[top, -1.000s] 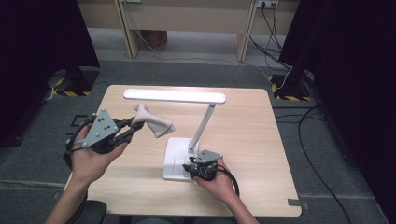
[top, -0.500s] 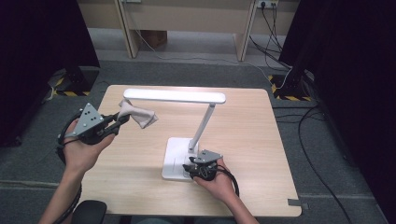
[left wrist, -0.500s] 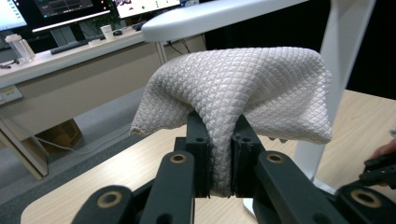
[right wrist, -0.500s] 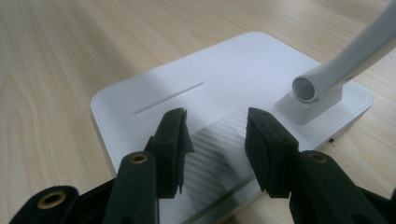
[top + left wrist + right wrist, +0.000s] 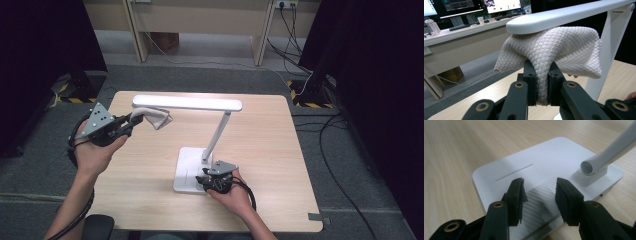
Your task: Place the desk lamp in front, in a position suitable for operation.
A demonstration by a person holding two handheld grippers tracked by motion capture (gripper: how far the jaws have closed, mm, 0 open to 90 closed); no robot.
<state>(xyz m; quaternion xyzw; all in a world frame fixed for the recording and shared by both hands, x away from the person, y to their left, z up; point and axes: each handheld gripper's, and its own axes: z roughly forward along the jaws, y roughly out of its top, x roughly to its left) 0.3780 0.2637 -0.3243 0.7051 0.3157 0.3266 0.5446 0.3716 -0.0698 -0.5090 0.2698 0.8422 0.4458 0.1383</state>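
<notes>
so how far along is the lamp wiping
Looks midway. Done: the left hand-held gripper is shut on the cloth. In hand: the cloth presses under the left end of the lamp head while the right hand-held gripper, open, rests on the lamp base. Left: probably the rest of the head.

Lamp head (image 5: pixel 574 13) runs off top right in my left gripper view; cloth (image 5: pixel 554 50) hides its underside. Lamp arm (image 5: pixel 614 150) cut off upper right in right gripper view.
</notes>
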